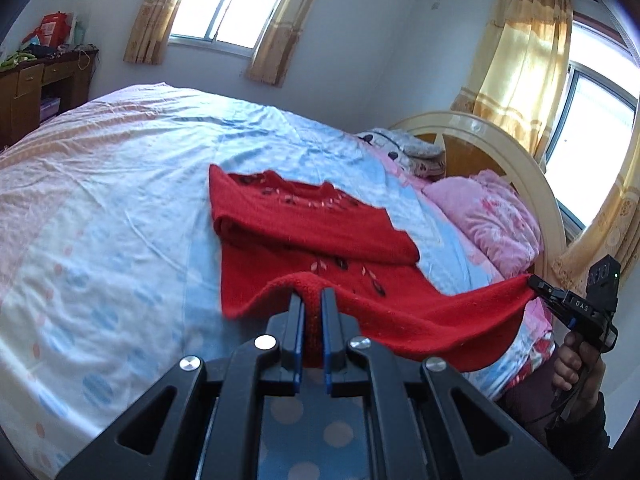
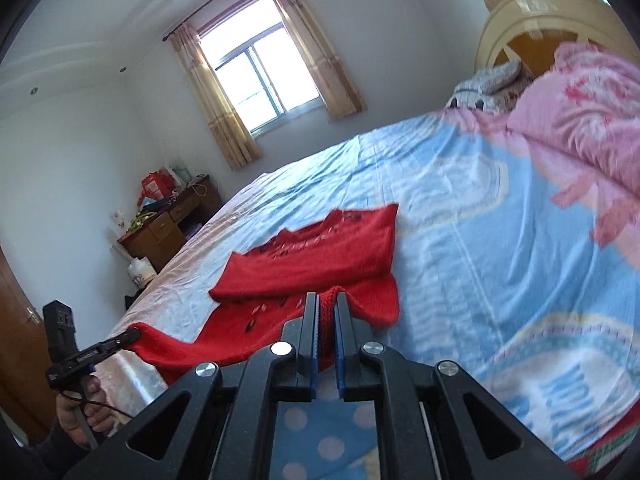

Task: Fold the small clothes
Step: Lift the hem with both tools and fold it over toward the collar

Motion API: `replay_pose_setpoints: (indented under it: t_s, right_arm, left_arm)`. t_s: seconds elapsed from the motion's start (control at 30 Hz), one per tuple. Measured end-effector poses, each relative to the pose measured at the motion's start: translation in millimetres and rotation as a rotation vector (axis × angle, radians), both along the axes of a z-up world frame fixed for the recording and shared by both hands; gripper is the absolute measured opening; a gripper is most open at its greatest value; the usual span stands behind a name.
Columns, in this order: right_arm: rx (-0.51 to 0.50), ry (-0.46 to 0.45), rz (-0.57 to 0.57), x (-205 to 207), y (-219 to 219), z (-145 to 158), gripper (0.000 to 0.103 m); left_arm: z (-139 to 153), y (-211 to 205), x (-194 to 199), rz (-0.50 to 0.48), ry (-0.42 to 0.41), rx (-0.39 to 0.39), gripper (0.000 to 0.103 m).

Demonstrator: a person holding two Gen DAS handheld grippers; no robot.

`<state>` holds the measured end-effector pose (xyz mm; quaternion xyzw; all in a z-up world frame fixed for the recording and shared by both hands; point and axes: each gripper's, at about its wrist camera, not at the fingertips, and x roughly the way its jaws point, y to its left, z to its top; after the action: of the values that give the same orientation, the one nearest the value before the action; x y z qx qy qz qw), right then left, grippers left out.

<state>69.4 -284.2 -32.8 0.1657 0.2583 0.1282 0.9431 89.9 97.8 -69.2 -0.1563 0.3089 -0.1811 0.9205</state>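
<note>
Closest to my left camera is my left claw (image 1: 311, 304), its blue-lined fingers (image 1: 297, 320) clamped together on a fold of the red sweater's (image 1: 304, 224) knitted hem. In the right camera my right claw (image 2: 327, 312) does the same, pinched tight on another bunch of that hem, the red wool standing up in a ridge between the pads.

Each claw shows in the other's view. From the left camera I see my right claw at the far right edge, biting the corner of the hem, with my right hand (image 1: 576, 364) wrapped around its handle below. From the right camera my left claw sits at the lower left, gripping the opposite corner, my left hand (image 2: 86, 412) under it. The hem hangs stretched between the two claws, raised off the bed (image 1: 100, 208) and sagging in the middle.

The rest of the sweater lies on the blue and pale patterned sheet, near the edge of the bed closest to me. Its upper part, with the dark and pale embroidery near the neckline, lies flat, and a sleeve is folded across the body.

Beyond it, pink bedding (image 1: 492, 216) is heaped against the cream headboard (image 1: 516, 160). A brown wooden desk (image 1: 36, 88) stands in the far corner, cluttered on top, and curtained windows (image 1: 232, 4) light the room.
</note>
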Motion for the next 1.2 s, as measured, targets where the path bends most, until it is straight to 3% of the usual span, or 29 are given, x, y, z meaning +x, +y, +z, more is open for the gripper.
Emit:
replay_pose_setpoints:
  t_s: [0.23,0.67,0.93,1.2]
  right_arm:
    - [0.028,-0.02,-0.003,41,2,14,0.006]
    - [-0.019,-0.043,-0.01,134,12,41,0.006]
    - [-0.051,0.002,-0.035,203,14,37,0.006]
    - [-0.073,0.116,-0.059,273,15,-3,0.006]
  left_arm:
    - [15,6,32,0.041,-0.029,-0.031,0.008]
    - [32,7,110,0.101,-0.045,0.018,0.008]
    - [33,1,169,0.113,-0.025,0.056,0.008]
    - [6,-3,224,0.139,0.035,0.124,0.008]
